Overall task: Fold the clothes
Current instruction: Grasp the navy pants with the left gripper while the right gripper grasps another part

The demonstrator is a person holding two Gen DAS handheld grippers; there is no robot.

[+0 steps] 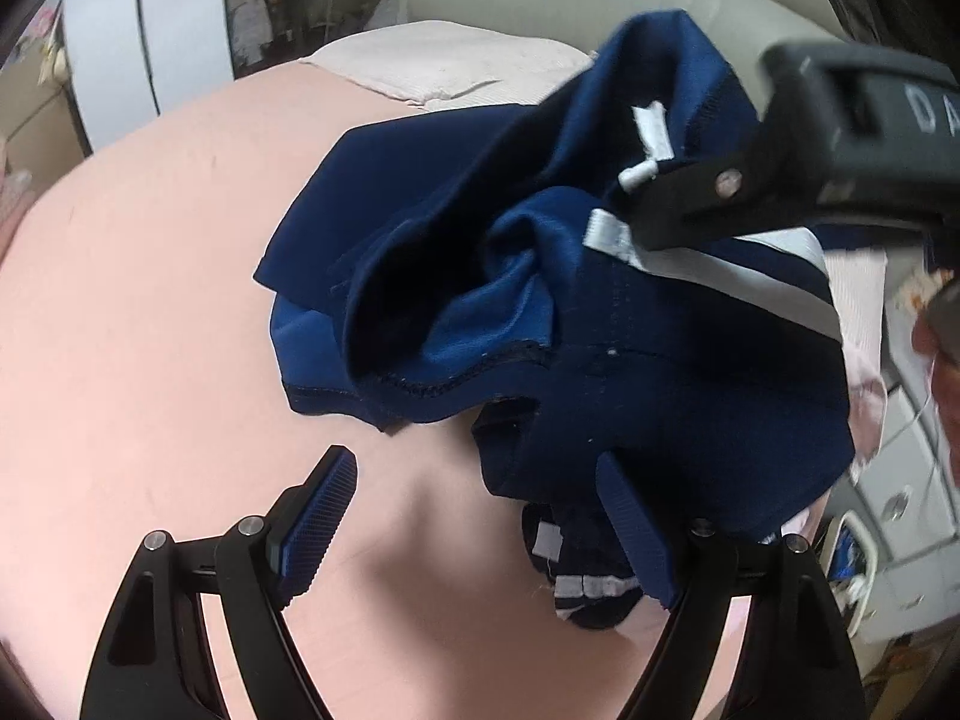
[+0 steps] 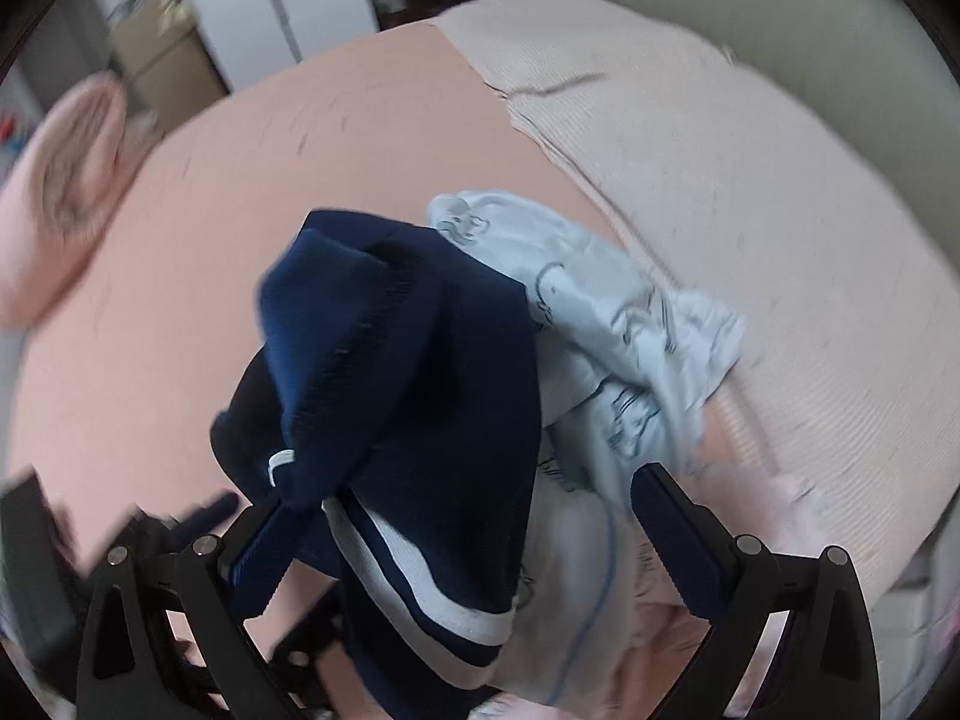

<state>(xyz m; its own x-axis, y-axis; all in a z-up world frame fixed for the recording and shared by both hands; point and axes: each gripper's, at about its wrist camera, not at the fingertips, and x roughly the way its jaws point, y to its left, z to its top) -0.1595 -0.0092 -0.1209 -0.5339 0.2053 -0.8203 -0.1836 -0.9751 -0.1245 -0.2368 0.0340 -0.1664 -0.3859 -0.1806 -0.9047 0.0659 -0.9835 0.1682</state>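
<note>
Early in the task, by the look of it: nothing folded yet. Dark navy sports garment with white stripes (image 1: 600,360) sits bunched and partly lifted off the middle of the flat salmon-pink bed sheet (image 1: 150,300). Shows inside seams and a white label, with its lower part touching the sheet.

Left gripper (image 1: 474,468) spread wide, holding nothing, poised over the sheet at the garment's near edge. One blue pad right at the cloth, contact hard to judge.

Right gripper (image 2: 468,486) also spread wide. Navy cloth draped over one finger and hanging between the jaws, not pinched by both pads as far as the blurred right wrist view shows.

Pale blue printed garment (image 2: 600,312) lies crumpled at the far edge of the sheet, beside the beige ribbed cover (image 2: 750,180), unfolded.

Left to do, judging from this: lay the navy garment flat on the sheet, smooth it, fold it, then do likewise with the pale blue one.
</note>
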